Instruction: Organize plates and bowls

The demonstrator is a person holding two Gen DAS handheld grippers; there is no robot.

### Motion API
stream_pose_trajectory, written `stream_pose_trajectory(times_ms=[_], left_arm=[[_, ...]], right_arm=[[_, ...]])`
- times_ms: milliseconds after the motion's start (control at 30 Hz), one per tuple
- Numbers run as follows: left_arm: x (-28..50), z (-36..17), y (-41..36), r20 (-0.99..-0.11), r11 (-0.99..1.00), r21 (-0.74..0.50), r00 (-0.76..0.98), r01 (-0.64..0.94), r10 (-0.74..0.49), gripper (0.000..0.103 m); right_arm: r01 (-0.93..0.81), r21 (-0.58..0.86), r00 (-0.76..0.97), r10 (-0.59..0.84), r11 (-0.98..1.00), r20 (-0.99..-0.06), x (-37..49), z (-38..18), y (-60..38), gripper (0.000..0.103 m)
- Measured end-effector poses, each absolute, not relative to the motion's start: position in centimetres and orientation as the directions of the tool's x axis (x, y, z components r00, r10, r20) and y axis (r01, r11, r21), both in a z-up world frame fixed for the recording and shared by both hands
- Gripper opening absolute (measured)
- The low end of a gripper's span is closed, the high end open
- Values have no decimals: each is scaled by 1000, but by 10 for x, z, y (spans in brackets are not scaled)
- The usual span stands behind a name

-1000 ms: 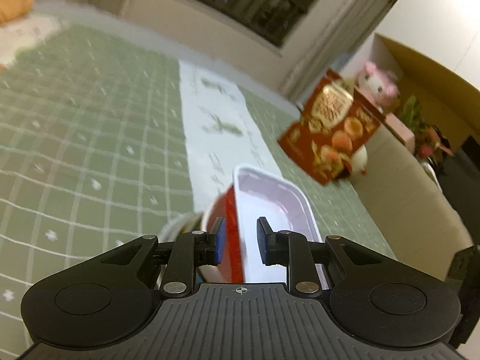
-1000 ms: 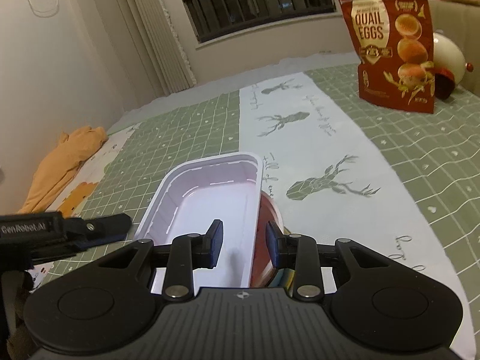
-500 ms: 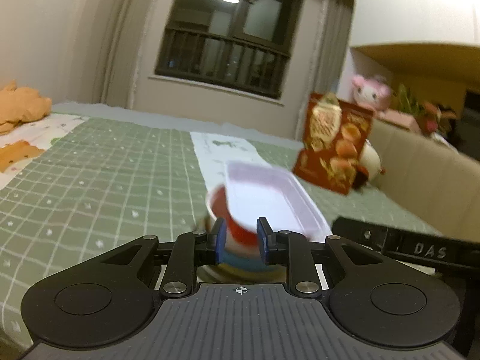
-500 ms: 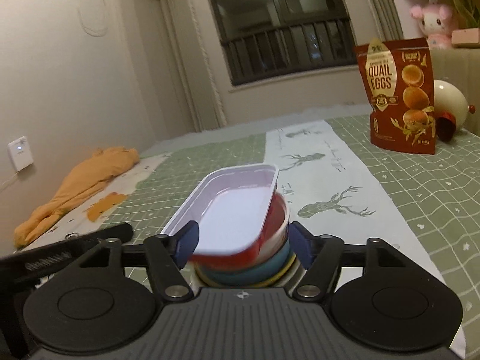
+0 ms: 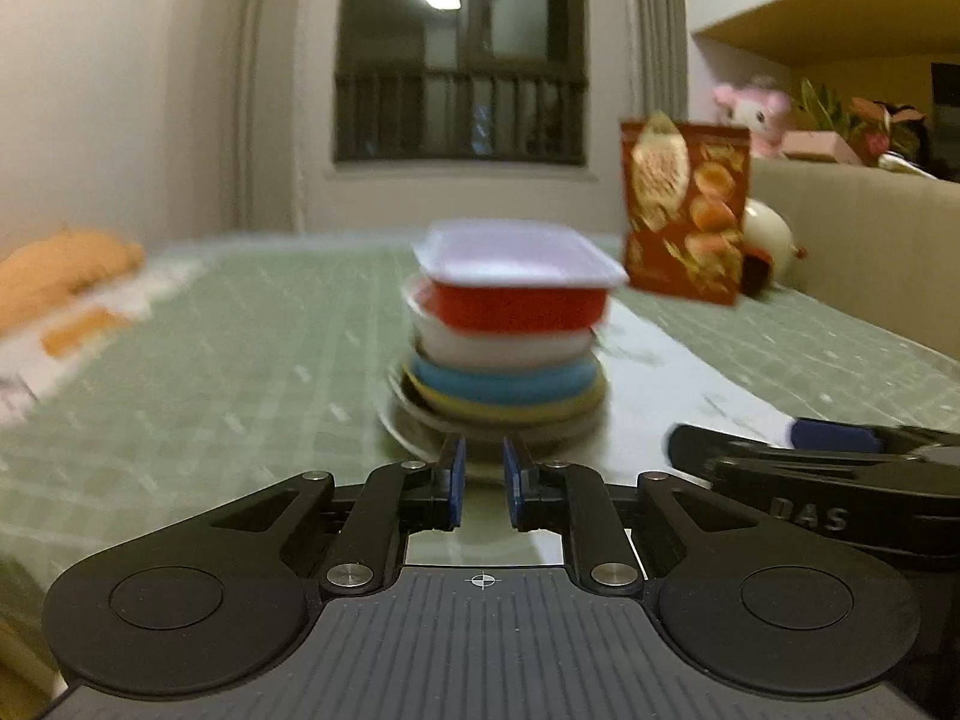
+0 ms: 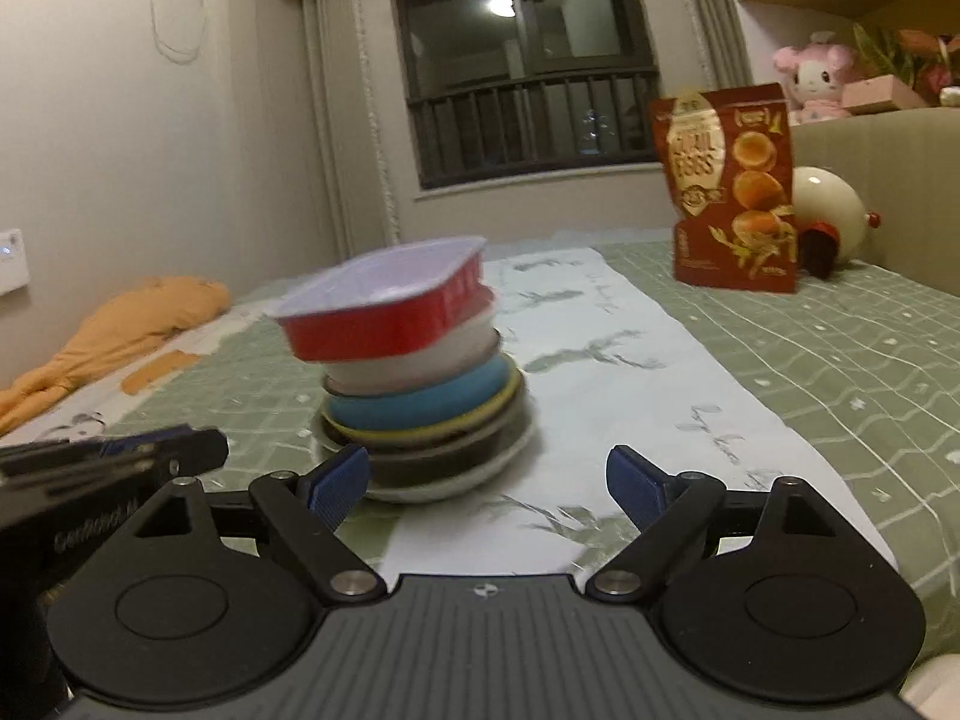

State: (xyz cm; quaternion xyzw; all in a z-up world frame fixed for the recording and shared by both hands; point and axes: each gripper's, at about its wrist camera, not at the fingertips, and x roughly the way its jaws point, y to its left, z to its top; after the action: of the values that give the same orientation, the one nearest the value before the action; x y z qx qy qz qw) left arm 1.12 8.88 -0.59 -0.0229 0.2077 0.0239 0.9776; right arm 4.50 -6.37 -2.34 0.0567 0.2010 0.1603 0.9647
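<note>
A stack of dishes stands on the green checked cloth. On top is a red rectangular tray with a white inside, also in the right wrist view. Under it are a white bowl, a blue bowl, a yellow plate and a dark plate on a white plate. My left gripper is nearly shut and empty, just short of the stack's base. My right gripper is wide open and empty, its left fingertip beside the bottom plate.
A red quail-egg snack bag stands at the back right, with a cream ball toy behind it. An orange cloth lies at the left. A white runner with deer prints crosses the cloth. A beige sofa edge is at the right.
Both grippers have pulled back and lowered from the red tray, which now rests on the stack. The right gripper opened wide. The left gripper stays nearly shut, now off the tray.
</note>
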Motion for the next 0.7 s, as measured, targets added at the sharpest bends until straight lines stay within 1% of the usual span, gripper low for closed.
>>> stream_pose_trajectory(times_ms=[33, 133, 267, 700], left_arm=[[14, -9, 90, -428, 997, -51, 904, -51, 24, 17], [20, -17, 89, -465, 997, -40, 884, -63, 37, 17], [23, -21, 90, -488, 996, -45, 872, -74, 43, 17], [24, -21, 94, -487, 995, -68, 873, -72, 30, 17]], right_arm=[[-281, 172, 865, 327, 944, -381, 45, -27, -64, 87], [-264, 168, 861, 310, 950, -402, 48, -33, -65, 87], [-262, 177, 849, 314, 949, -425, 52, -37, -65, 87], [-283, 146, 844, 318, 948, -432, 50, -35, -56, 87]])
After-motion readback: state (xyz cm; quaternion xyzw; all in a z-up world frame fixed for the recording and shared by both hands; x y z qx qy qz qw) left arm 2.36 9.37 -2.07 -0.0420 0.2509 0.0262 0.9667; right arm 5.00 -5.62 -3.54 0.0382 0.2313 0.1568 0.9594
